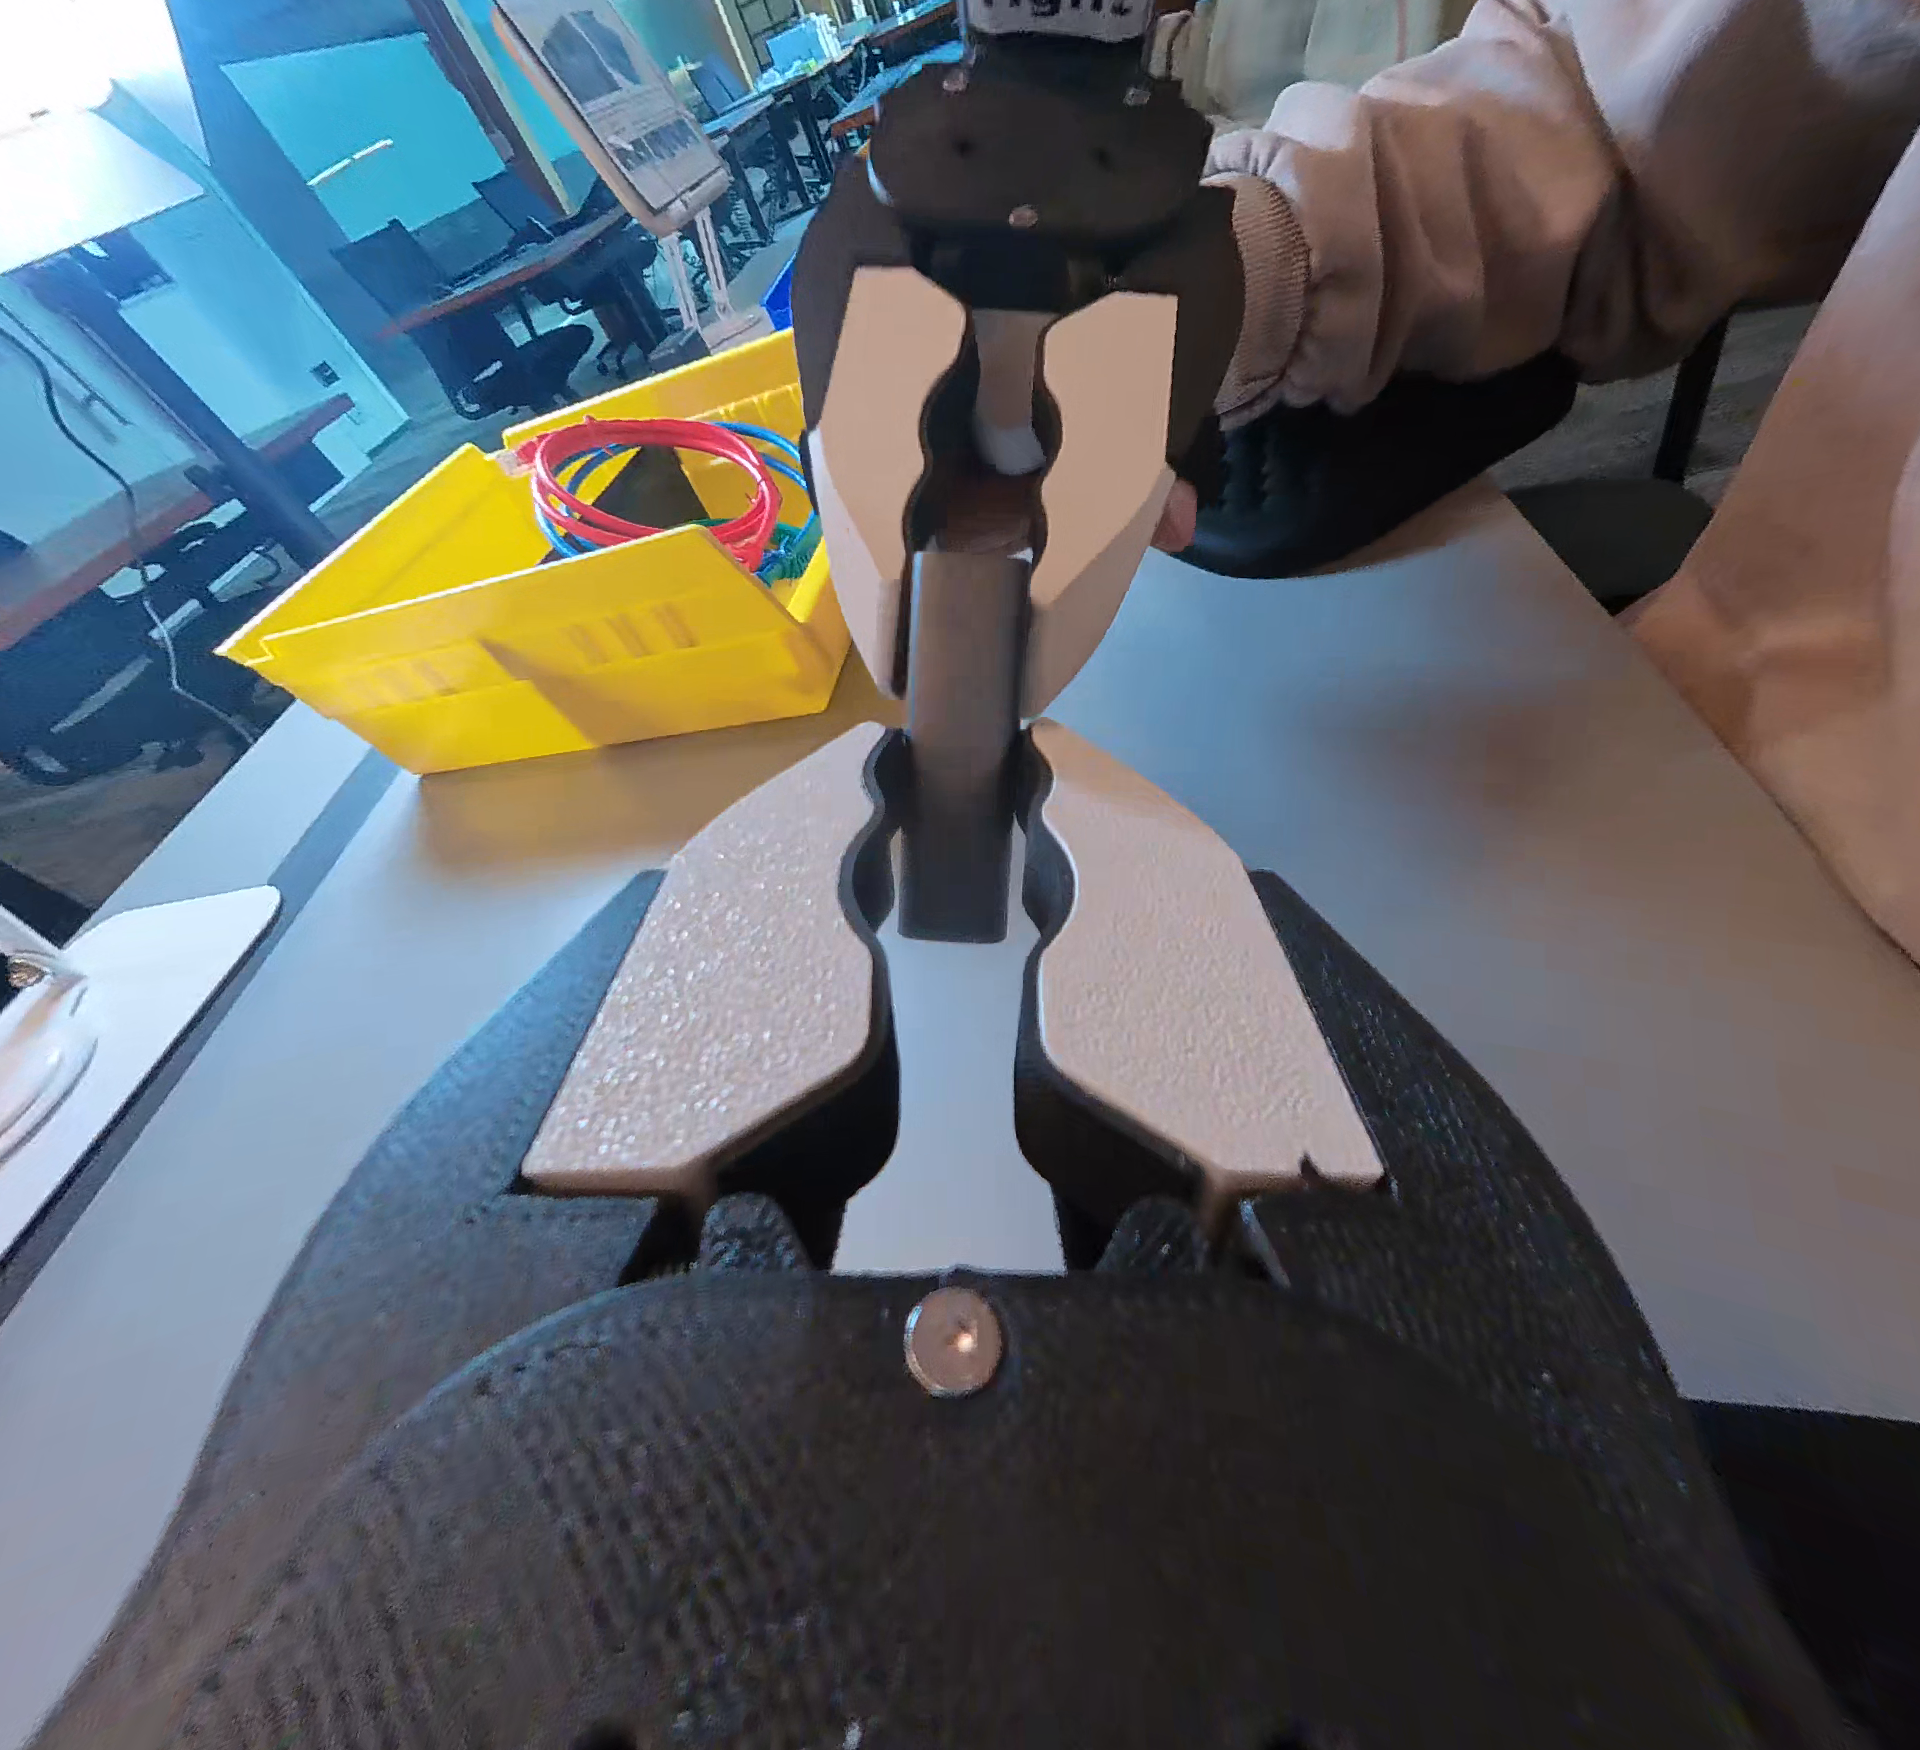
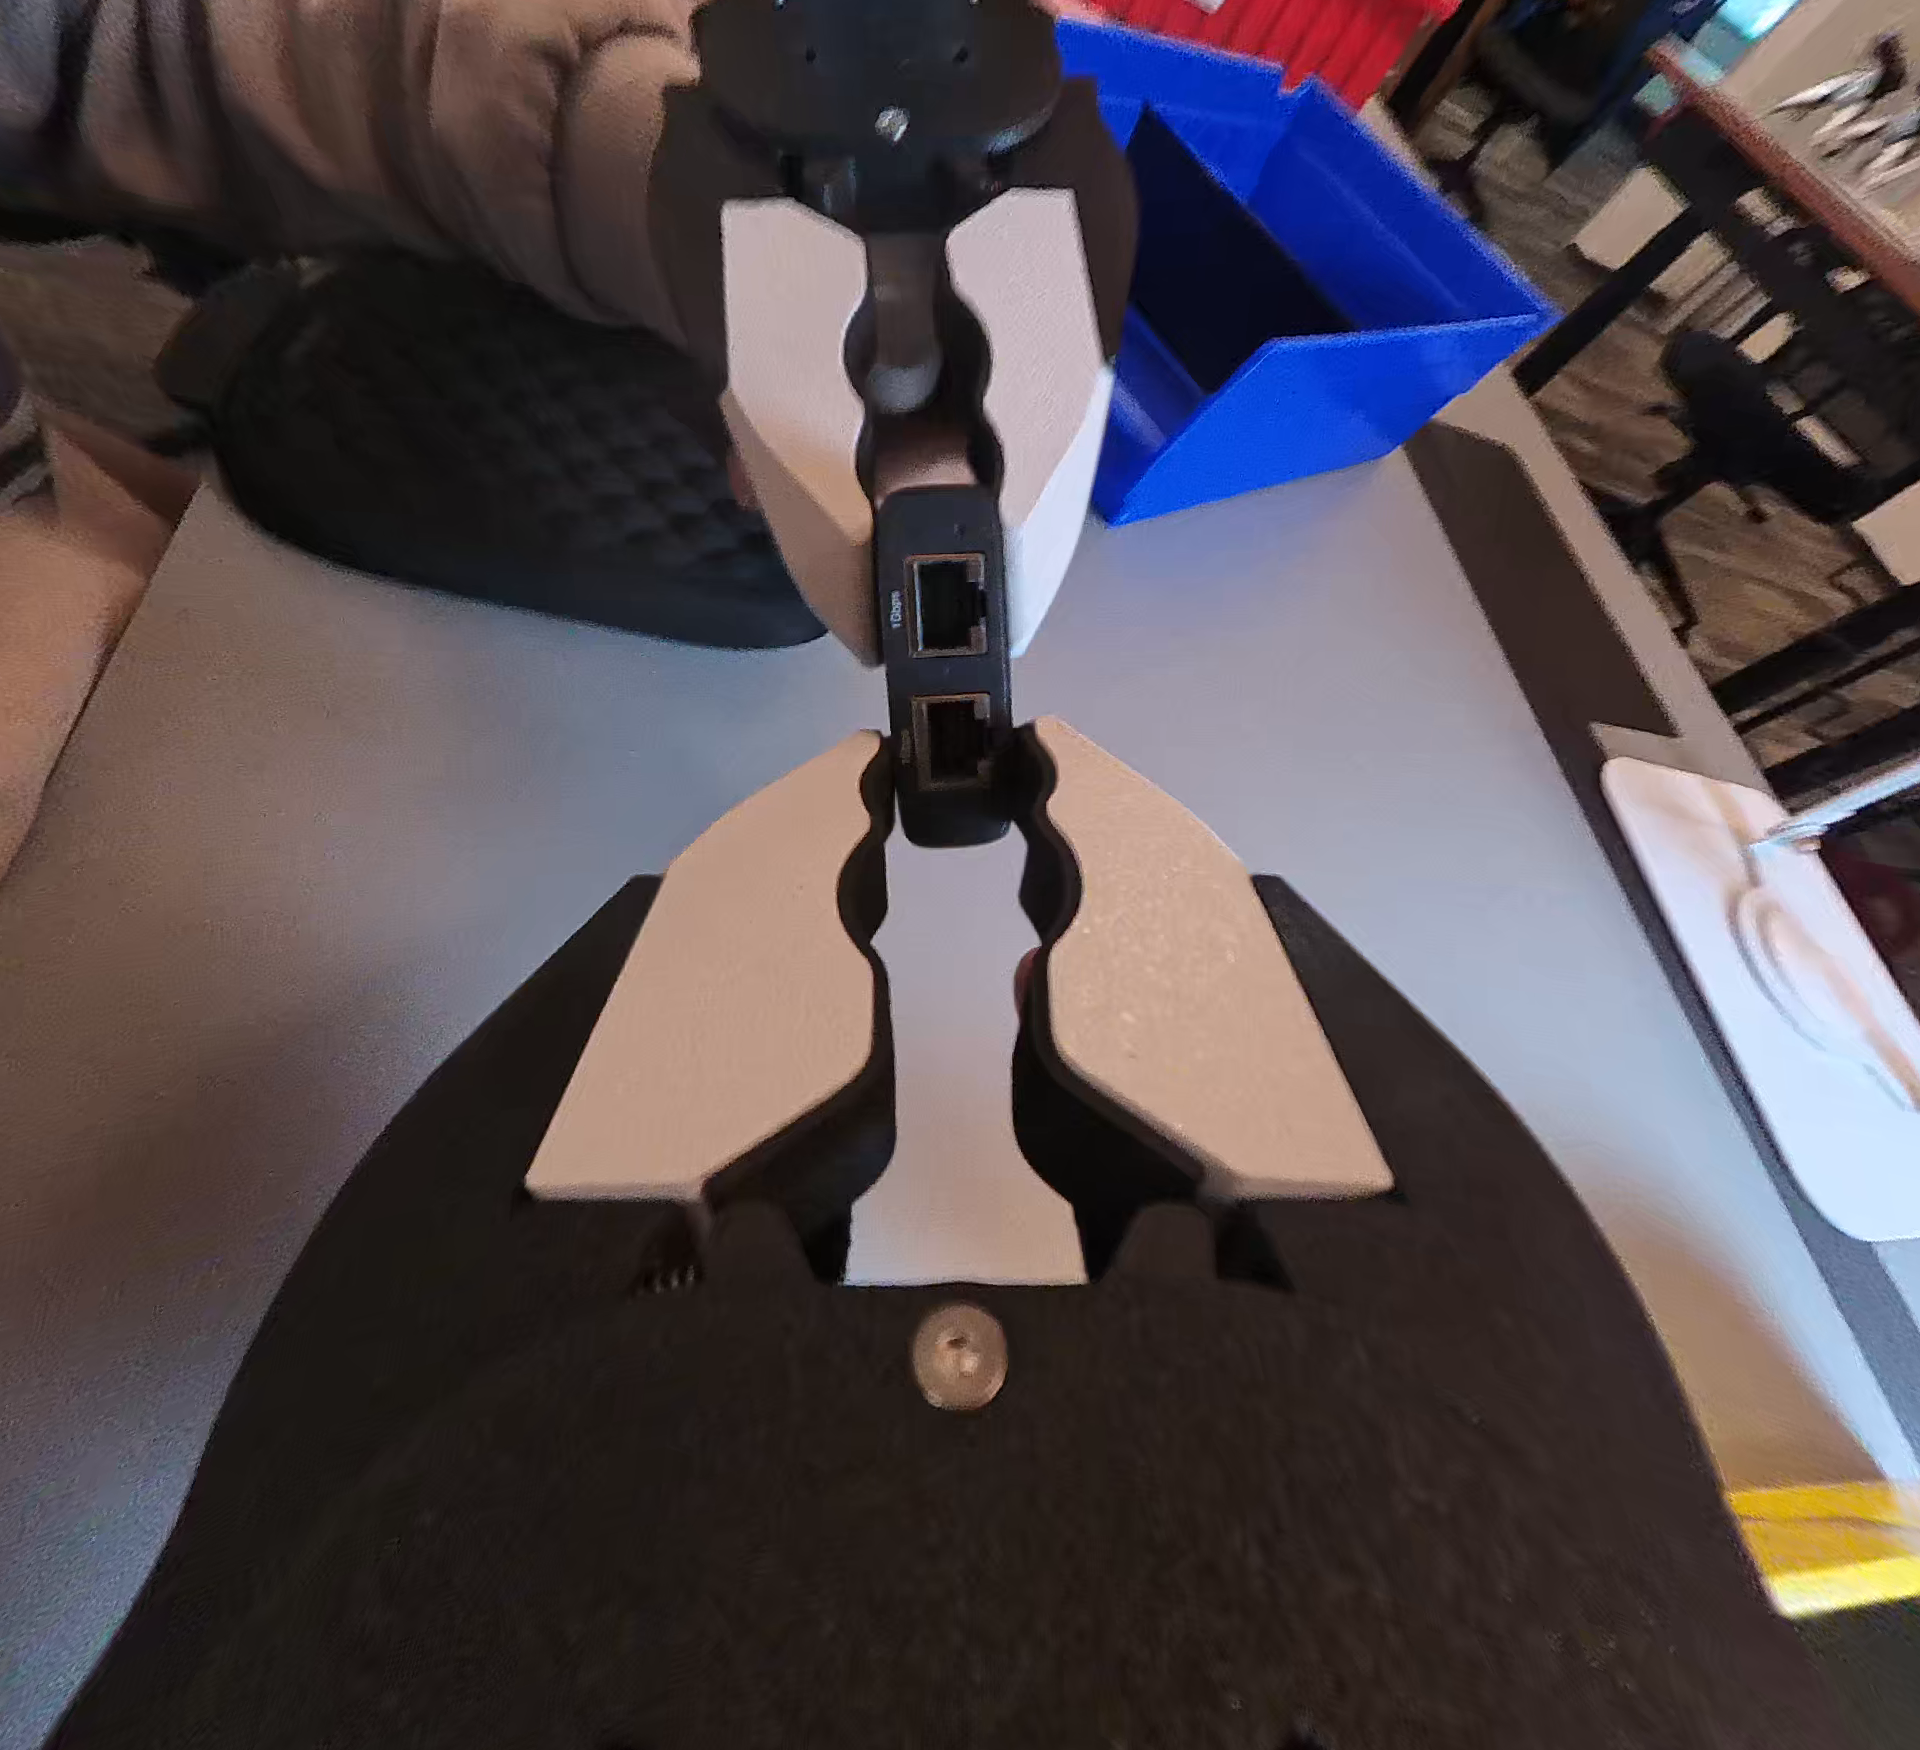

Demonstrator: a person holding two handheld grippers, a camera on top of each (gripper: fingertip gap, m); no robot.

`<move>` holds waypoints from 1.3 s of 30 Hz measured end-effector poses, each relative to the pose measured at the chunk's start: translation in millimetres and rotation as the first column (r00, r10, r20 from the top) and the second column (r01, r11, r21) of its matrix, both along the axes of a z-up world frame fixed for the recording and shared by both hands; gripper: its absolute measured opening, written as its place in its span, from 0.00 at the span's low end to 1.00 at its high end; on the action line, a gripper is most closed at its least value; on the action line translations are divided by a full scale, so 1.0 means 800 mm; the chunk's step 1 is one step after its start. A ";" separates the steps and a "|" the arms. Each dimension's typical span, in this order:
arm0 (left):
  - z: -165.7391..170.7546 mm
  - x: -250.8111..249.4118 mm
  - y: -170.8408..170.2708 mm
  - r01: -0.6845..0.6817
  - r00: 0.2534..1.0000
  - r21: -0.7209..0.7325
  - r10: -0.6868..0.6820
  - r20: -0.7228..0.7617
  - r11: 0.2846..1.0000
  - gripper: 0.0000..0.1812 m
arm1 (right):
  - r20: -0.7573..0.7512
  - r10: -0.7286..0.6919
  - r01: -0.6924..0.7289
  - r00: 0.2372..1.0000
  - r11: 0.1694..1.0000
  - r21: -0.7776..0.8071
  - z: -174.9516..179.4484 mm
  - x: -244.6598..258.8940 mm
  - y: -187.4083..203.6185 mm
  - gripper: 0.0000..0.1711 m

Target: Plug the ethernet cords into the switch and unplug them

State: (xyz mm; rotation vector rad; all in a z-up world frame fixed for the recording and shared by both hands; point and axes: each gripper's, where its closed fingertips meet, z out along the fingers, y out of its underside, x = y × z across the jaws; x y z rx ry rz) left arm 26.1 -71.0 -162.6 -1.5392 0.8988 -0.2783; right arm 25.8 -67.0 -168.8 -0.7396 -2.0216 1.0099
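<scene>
Switch (image 2: 948, 661) held above the tabletop (image 1: 1351, 765), pinched from both ends: left gripper (image 1: 956, 827) and right gripper (image 2: 951, 796), jaws of each closed narrow on it. Two ports face the right wrist view. Cords (image 1: 665, 485) coiled in yellow bin (image 1: 540, 661), far left. Blue bin (image 2: 1299, 329) at tabletop's edge.

Yellow bin (image 1: 540, 661) — red, blue cords (image 1: 655, 485), black switch (image 2: 948, 661), blue bin (image 2: 1309, 329)

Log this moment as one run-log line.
left hand-held gripper: shut on switch | right hand-held gripper: shut on switch | ports: both empty | cords: coiled in yellow bin | blue bin: no contents visible
</scene>
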 end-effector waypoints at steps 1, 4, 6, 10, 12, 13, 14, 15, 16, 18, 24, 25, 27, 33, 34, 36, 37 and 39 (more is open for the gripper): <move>0.000 0.000 0.000 0.000 1.000 0.001 0.000 -0.002 1.000 0.11 | -0.024 -0.002 0.002 1.000 1.000 0.002 0.006 -0.001 -0.001 0.13; 0.000 0.001 -0.001 -0.006 1.000 0.015 0.007 -0.020 1.000 0.11 | 0.004 0.014 -0.014 1.000 0.996 0.089 0.004 0.001 -0.001 0.12; 0.006 0.000 0.004 -0.034 0.999 0.025 0.034 0.001 0.999 0.12 | 0.010 0.025 -0.026 1.000 0.992 0.123 0.011 0.003 0.002 0.12; 0.018 -0.038 0.016 -0.158 0.984 0.024 0.155 0.089 0.987 0.13 | 0.022 -0.089 0.083 0.996 0.976 0.202 0.064 -0.001 0.073 0.12; 0.016 -0.056 0.014 -0.179 0.975 0.005 0.177 0.135 0.984 0.10 | -0.006 -0.290 0.276 0.957 0.904 0.328 0.097 -0.010 0.169 0.12; 0.013 -0.062 0.014 -0.193 0.972 0.004 0.190 0.140 0.981 0.09 | -0.002 -0.393 0.360 0.920 0.840 0.406 0.107 -0.011 0.225 0.13; 0.009 -0.065 0.015 -0.197 0.971 -0.004 0.195 0.138 0.980 0.09 | -0.009 -0.497 0.438 0.868 0.756 0.487 0.114 -0.012 0.282 0.13; 0.005 -0.065 0.016 -0.197 0.971 -0.011 0.197 0.136 0.980 0.09 | -0.011 -0.583 0.484 0.813 0.664 0.570 0.115 -0.010 0.338 0.13; 0.002 -0.064 0.018 -0.196 0.972 -0.016 0.196 0.131 0.980 0.09 | -0.004 -0.651 0.503 0.759 0.583 0.638 0.110 -0.008 0.387 0.13; -0.009 -0.060 0.020 -0.192 0.975 -0.030 0.194 0.106 0.981 0.09 | 0.043 -0.741 0.493 0.670 0.487 0.721 0.083 -0.006 0.462 0.13; -0.035 -0.050 0.023 -0.181 0.981 -0.068 0.185 0.056 0.981 0.09 | 0.368 -0.812 0.360 0.453 0.544 0.758 -0.043 -0.017 0.527 0.13; -0.037 -0.050 0.023 -0.178 0.982 -0.071 0.182 0.055 0.981 0.09 | 0.391 -0.816 0.343 0.426 0.546 0.765 -0.054 -0.019 0.531 0.13; -0.039 -0.049 0.023 -0.172 0.983 -0.079 0.177 0.056 0.982 0.09 | 0.473 -0.811 0.335 0.345 0.577 0.745 -0.074 -0.018 0.531 0.13; -0.044 -0.044 0.021 -0.155 0.986 -0.087 0.159 0.041 0.984 0.09 | 0.679 -0.697 0.371 0.233 0.709 0.600 -0.090 -0.024 0.500 0.23; -0.045 -0.043 0.021 -0.154 0.987 -0.087 0.157 0.036 0.984 0.09 | 0.717 -0.660 0.366 0.226 0.739 0.565 -0.092 -0.023 0.491 0.24; -0.046 -0.043 0.021 -0.154 0.987 -0.087 0.157 0.028 0.984 0.09 | 0.762 -0.600 0.374 0.243 0.783 0.497 -0.092 -0.027 0.476 0.24; -0.047 -0.042 0.021 -0.155 0.987 -0.086 0.157 0.025 0.984 0.09 | 0.761 -0.593 0.391 0.262 0.786 0.478 -0.088 -0.032 0.473 0.25; -0.047 -0.043 0.022 -0.159 0.987 -0.084 0.161 0.021 0.984 0.09 | 0.753 -0.583 0.429 0.305 0.790 0.438 -0.075 -0.041 0.469 0.27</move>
